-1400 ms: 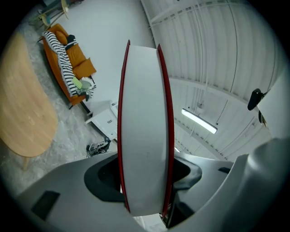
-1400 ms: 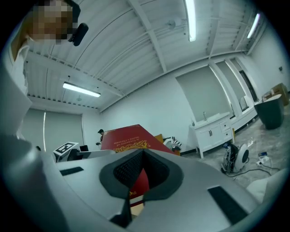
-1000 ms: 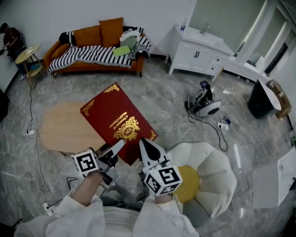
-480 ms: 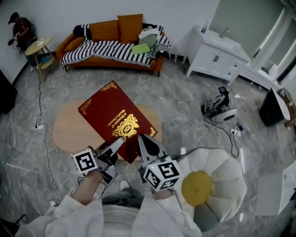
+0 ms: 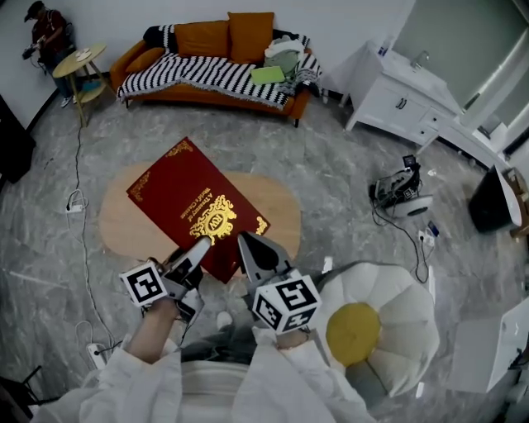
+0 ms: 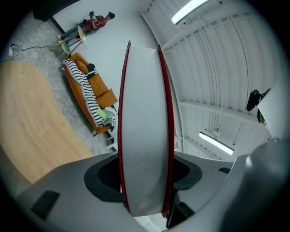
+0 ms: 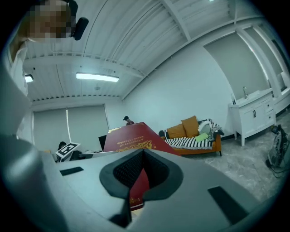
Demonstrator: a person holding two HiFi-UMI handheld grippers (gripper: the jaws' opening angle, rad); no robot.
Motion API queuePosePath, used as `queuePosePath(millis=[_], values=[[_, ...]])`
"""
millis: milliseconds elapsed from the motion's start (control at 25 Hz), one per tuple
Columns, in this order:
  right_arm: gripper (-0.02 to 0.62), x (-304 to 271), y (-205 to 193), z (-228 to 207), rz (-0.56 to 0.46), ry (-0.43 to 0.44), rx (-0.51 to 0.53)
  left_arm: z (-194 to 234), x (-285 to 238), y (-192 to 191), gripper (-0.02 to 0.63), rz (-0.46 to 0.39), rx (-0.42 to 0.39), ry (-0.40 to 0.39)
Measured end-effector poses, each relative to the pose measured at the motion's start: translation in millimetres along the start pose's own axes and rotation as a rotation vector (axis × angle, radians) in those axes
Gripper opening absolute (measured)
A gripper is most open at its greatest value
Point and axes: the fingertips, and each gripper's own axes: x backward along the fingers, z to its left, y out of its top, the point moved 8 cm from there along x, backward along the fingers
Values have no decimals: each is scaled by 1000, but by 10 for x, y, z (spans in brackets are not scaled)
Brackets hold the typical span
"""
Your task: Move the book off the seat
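Note:
A large red book (image 5: 190, 202) with gold print hangs flat above the oval wooden table (image 5: 277, 211). Both grippers hold it at its near corner. My left gripper (image 5: 197, 249) is shut on the near left edge; in the left gripper view the white page block and red covers of the book (image 6: 145, 136) fill the gap between the jaws of that gripper (image 6: 145, 186). My right gripper (image 5: 248, 248) is shut on the near right edge; in the right gripper view the book (image 7: 131, 140) runs forward out of the jaws of that gripper (image 7: 138, 181). The white seat (image 5: 397, 289) with its yellow cushion (image 5: 354, 333) stands at the lower right, with no book on it.
An orange sofa (image 5: 215, 62) with a striped blanket lines the far wall. A small round side table (image 5: 78, 59) and a person (image 5: 45, 23) are at the far left. A white cabinet (image 5: 401, 95) is at the far right, a floor device (image 5: 401, 194) with cables beside it.
Both grippers carried the book to the left, away from the white seat, and it now hangs over the wooden table. Both grips stayed the same.

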Motion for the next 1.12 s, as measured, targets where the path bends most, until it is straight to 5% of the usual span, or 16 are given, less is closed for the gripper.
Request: queuePosePath(millis=[560,1120], values=[[11,-274,-85,26,87,140,10,187,14,-70,262,-85,49,46],[11,-430,-285,-529,133,108,-100,545,-409,-195,262,-62,104,58]])
